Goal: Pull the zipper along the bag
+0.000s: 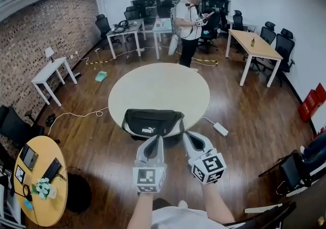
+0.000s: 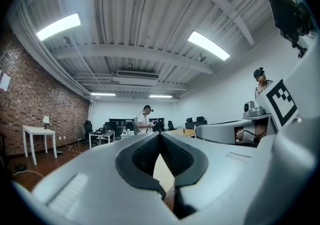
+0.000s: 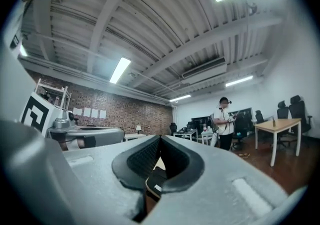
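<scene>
A black waist bag (image 1: pixel 153 122) with a white logo lies at the near edge of a round beige table (image 1: pixel 163 88). Both grippers are held level just short of the bag, side by side and apart from it. The left gripper (image 1: pixel 155 139) is shut with nothing between its jaws; in its own view its tips (image 2: pixel 160 134) meet, and the tabletop (image 2: pixel 162 171) shows through the gap below them. The right gripper (image 1: pixel 189 135) is shut and empty as well; its tips (image 3: pixel 160 138) meet, and a dark part of the bag (image 3: pixel 156 181) shows below them.
A person (image 1: pixel 188 24) stands beyond the table holding a device. A white power strip (image 1: pixel 220 129) lies on the wooden floor to the table's right. A wooden desk (image 1: pixel 254 45) with office chairs stands at the right, and a small round table (image 1: pixel 41 182) at the lower left.
</scene>
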{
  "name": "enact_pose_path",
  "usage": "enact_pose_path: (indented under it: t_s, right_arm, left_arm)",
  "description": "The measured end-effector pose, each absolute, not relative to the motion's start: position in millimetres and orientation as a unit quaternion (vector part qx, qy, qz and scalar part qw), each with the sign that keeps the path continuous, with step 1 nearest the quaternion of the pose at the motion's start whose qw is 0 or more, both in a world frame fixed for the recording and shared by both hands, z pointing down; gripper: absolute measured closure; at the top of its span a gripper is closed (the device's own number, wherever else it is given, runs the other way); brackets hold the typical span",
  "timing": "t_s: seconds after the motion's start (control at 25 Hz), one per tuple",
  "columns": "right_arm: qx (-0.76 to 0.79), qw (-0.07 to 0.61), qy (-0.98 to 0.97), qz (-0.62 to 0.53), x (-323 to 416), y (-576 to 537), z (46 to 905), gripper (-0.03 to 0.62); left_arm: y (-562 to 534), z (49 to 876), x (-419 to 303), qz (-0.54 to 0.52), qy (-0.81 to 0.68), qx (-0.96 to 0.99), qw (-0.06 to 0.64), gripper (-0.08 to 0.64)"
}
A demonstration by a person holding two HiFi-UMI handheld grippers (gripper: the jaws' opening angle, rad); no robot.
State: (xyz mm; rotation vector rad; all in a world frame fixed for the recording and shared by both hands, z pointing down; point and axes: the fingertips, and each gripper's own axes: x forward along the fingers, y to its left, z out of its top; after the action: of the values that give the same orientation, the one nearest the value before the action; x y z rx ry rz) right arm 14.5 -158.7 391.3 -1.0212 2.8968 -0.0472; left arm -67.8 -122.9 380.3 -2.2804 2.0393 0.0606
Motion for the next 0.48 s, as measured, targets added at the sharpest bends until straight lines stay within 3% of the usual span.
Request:
enact_pose_path:
  t_s: [0.2,0.48]
  right_arm:
    - [-0.342,0.004,0.938,-0.049,-17.4,-238.2,424.3,0.606]
    - [-0.383,0.003,0.924,-0.012,-73.2,-370.1,408.3,0.606]
  left_arm:
    - [-201.9,404.6,-108.6,0.017,0.662,-0.749,0.005,0.545]
    - [-342.4,383.8,-155.0,0.031,0.611,-0.789,0.045,0.545]
